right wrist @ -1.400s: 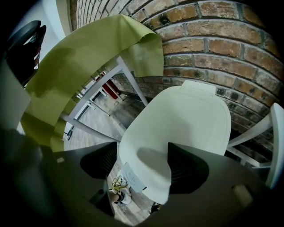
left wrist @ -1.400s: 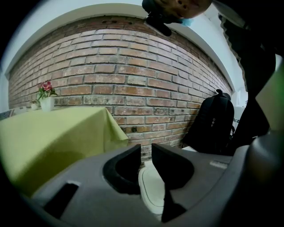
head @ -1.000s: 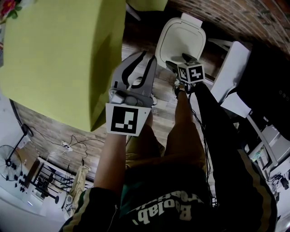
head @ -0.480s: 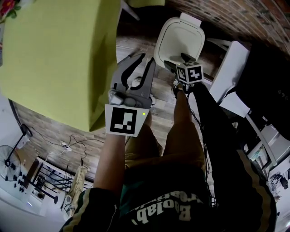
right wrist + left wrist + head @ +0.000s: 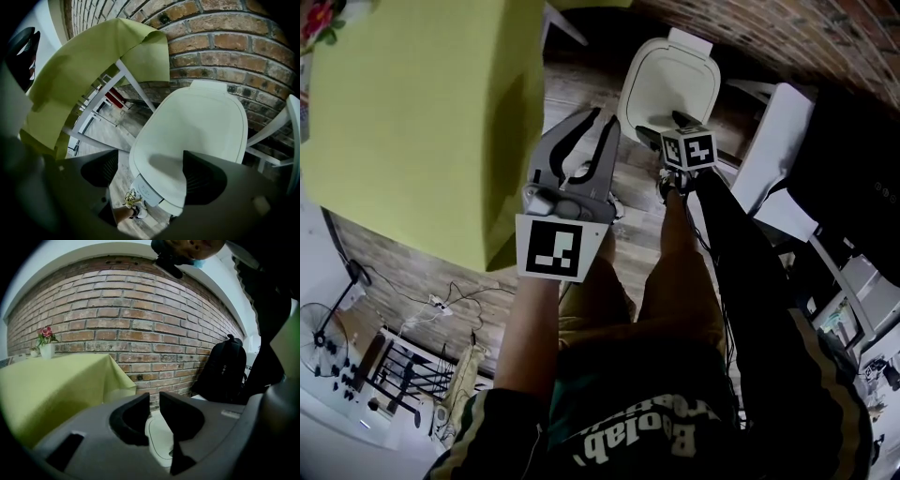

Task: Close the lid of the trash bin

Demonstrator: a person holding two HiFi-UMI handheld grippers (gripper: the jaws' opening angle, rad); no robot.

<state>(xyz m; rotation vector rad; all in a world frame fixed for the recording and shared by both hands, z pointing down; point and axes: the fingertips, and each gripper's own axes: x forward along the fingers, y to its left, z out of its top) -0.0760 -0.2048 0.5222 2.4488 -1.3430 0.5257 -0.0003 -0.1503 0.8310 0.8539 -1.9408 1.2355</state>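
Observation:
The white trash bin [image 5: 670,80] stands on the floor against the brick wall, and its lid [image 5: 197,131] lies flat on top. My right gripper [image 5: 150,173] hangs just above the lid's front part, open wide; its jaws have just been opening and nothing is between them. In the head view the right gripper [image 5: 664,127] shows in front of the bin. My left gripper [image 5: 598,120] is held in the air to the left of the bin. Only a narrow gap [image 5: 154,401] separates the left jaws, which have just been closing with nothing between them.
A table under a yellow-green cloth [image 5: 412,112] fills the left side, close to the left gripper. A shoe with yellow laces [image 5: 133,206] rests at the bin's front foot. A white frame [image 5: 773,141] stands right of the bin, and a black backpack [image 5: 222,369] sits against the wall.
Both grippers keep their places by the bin; only the head view has drifted slightly.

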